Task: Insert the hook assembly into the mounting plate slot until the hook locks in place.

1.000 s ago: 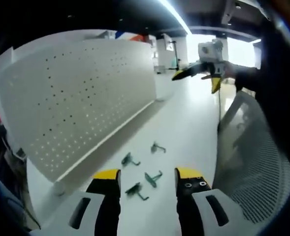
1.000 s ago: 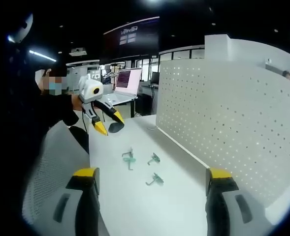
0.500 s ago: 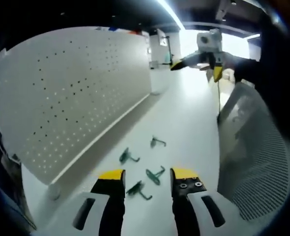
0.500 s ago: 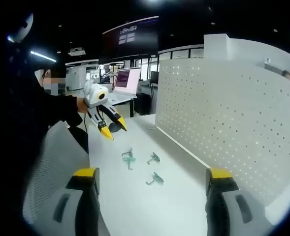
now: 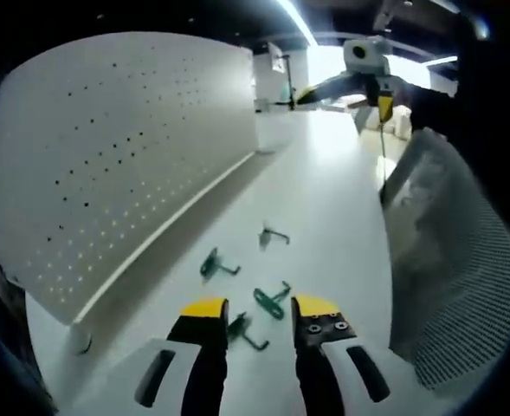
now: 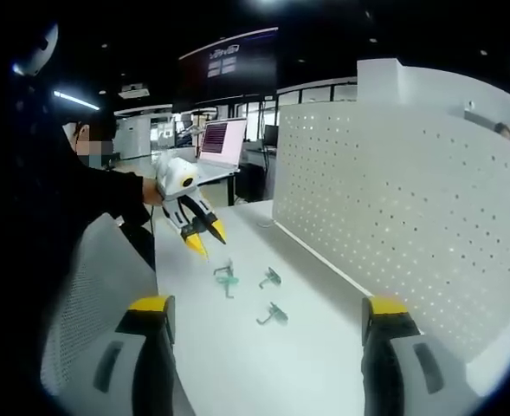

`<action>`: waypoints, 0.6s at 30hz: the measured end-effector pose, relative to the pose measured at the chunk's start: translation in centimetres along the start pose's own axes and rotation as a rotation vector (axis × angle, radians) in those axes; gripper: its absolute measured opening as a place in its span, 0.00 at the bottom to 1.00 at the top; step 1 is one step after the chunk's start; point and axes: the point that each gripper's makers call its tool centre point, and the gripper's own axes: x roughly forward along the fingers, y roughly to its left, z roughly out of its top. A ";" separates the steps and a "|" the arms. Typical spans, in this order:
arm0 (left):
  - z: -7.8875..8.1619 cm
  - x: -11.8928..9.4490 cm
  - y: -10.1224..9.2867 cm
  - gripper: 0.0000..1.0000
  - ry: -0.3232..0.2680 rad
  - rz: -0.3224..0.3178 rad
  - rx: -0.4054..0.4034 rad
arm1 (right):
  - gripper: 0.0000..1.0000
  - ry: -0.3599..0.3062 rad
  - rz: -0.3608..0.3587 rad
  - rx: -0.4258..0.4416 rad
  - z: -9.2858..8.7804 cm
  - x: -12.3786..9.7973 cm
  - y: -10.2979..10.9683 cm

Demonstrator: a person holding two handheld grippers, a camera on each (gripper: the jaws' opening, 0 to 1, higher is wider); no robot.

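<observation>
My left gripper view rides low and close over the white table [image 5: 332, 199], looking along it with the pegboard [image 5: 125, 147] on its left. My right gripper view looks from the opposite end, higher and farther back, with the pegboard [image 6: 410, 217] on its right. Both views share the table [image 6: 237, 347], the green hooks [image 5: 270, 302] [image 6: 273, 316] and the pegboard.

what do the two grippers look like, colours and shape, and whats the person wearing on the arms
Both grippers match. The left gripper has two black jaws with yellow tips on white bases with dark slots; one jaw shows small screws. The right gripper has the same black jaws, yellow caps and slotted white bases. In the right gripper view the person's sleeve is dark.
</observation>
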 end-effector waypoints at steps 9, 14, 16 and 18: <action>-0.9 1.3 0.1 0.26 0.023 -0.012 0.008 | 0.86 0.003 0.001 0.003 -0.1 0.0 -0.1; -1.4 2.0 0.6 0.23 0.037 -0.016 0.005 | 0.86 0.002 0.003 0.005 -0.2 0.1 0.0; -1.7 2.2 0.8 0.22 0.045 -0.018 0.005 | 0.86 0.002 0.004 0.007 -0.2 0.1 0.0; -1.8 2.3 0.9 0.22 0.051 -0.020 0.008 | 0.86 0.004 0.003 0.008 -0.3 0.0 0.1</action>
